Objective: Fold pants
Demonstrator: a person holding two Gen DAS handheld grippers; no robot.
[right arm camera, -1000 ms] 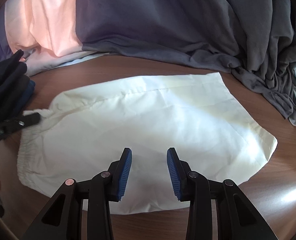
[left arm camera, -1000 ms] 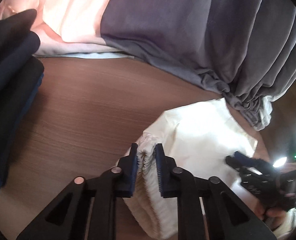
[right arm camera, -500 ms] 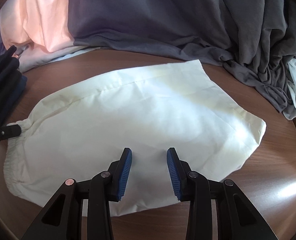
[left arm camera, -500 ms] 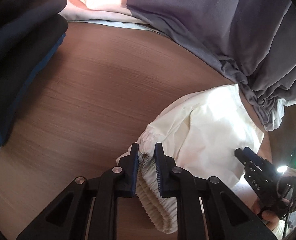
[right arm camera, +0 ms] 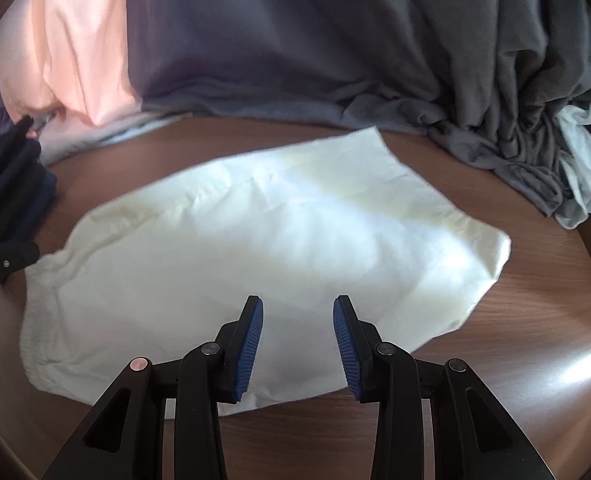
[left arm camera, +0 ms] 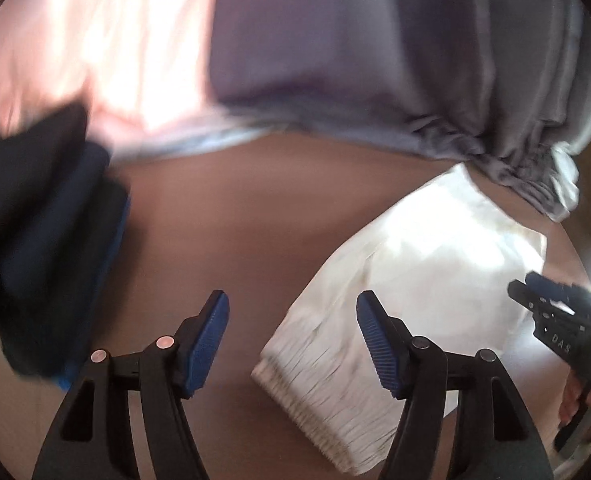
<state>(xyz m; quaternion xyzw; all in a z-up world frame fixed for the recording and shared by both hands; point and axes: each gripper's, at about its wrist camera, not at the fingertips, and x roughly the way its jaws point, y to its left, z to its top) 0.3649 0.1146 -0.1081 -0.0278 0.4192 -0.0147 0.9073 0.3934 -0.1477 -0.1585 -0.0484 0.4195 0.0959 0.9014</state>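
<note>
Both grippers hang above a brown wooden table [right arm camera: 535, 320]. In the left wrist view the left gripper [left arm camera: 293, 340] has its jaws opening, the blue pads well apart; the gathered waistband of the cream pants [left arm camera: 415, 300] lies below the gap, nearer the right-hand pad, and neither pad presses on it. That view is smeared, so fine contact at the waistband edge cannot be told for sure. The right gripper [right arm camera: 298, 344] stands over the near edge of the pants [right arm camera: 275, 260] with a moderate gap between its pads and nothing pinched between them. It also shows at the right edge of the left wrist view [left arm camera: 551, 312], with fingers of the person's hand [left arm camera: 575, 400] wrapped on its handle.

Bare wood lies open in front of the left gripper, between the pants and a stack of dark folded clothes [left arm camera: 43, 248] at the left. A pile of grey and pink fabric [right arm camera: 295, 40] closes the far side, its bunched grey edge just beside the far corner of the pants. To the right of the pants the tabletop is free out to its rim.

Both grippers point forward and steeply down.

The pants lie flat, folded, long axis running left to right in the right wrist view, the elastic waistband at the left end, the hem end at the right.
</note>
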